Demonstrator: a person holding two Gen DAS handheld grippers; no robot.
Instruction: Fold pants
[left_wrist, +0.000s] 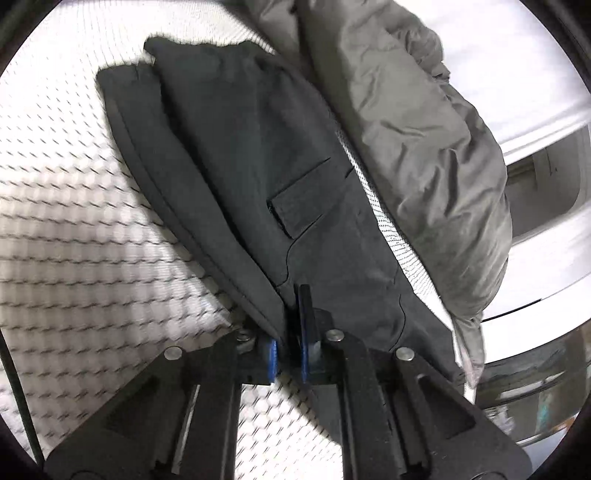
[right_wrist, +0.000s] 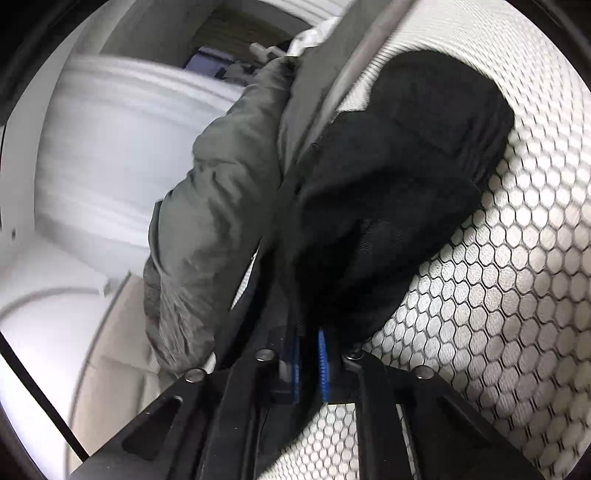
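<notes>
Dark grey pants (left_wrist: 236, 155) lie folded lengthwise on a white mat printed with hexagons (left_wrist: 81, 229); a pocket flap (left_wrist: 299, 201) faces up. My left gripper (left_wrist: 291, 321) is shut on the pants' near edge, with the cloth pinched between its blue pads (left_wrist: 304, 332). In the right wrist view the same pants (right_wrist: 391, 177) look almost black and bunch up over the mat (right_wrist: 509, 295). My right gripper (right_wrist: 309, 343) is shut on their near edge, and dark cloth runs down between its blue pads (right_wrist: 323, 354).
A crumpled grey padded garment (left_wrist: 413, 140) lies along the far side of the pants, touching them, also in the right wrist view (right_wrist: 218, 206). Beyond it are white curved furniture (right_wrist: 110, 147) and a pale floor (right_wrist: 118, 350). The mat's edge runs beside the grey garment.
</notes>
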